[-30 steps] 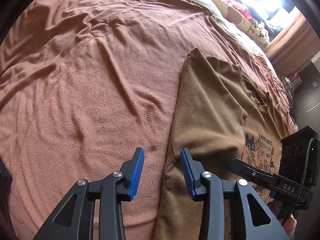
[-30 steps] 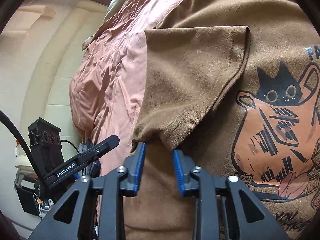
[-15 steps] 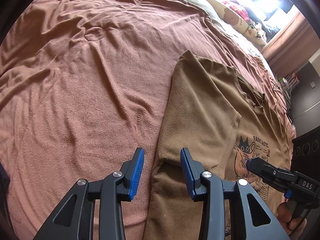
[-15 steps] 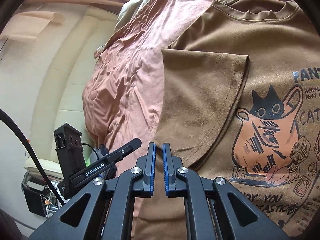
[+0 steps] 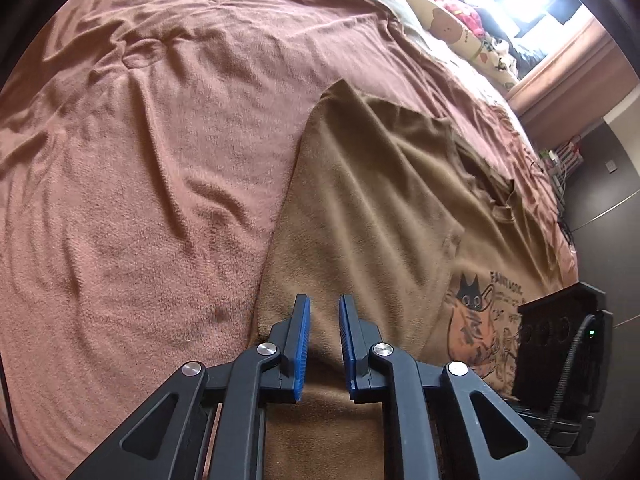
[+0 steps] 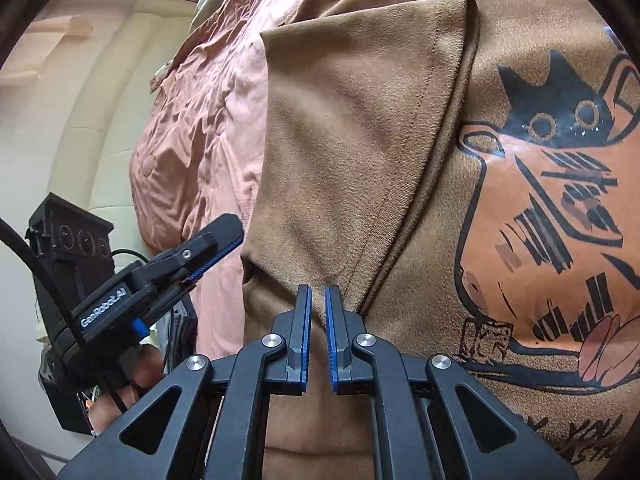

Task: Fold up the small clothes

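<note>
Here the brown T-shirt lay flat on the pink bedspread, right of the bed's middle in the left wrist view, its near side edge running under both claws. The left gripper sat over that edge; its jaws had just been closing, a narrow gap remained, cloth lay between the blue pads, and whether they pinched it could not be told. The right gripper stood nearly together, its tips pressed on a small pinch of cloth at the near corner of the folded-in sleeve. Count: one shirt, two grippers, one bedspread, a row of printed pillows at the far end; exact pillow number unclear. Shirt: soft brown fabric, round neckline at the far right, one short sleeve turned inward over the chest with its stitched hem showing, and an orange-and-black cat print with lettering beside the sleeve.
</note>
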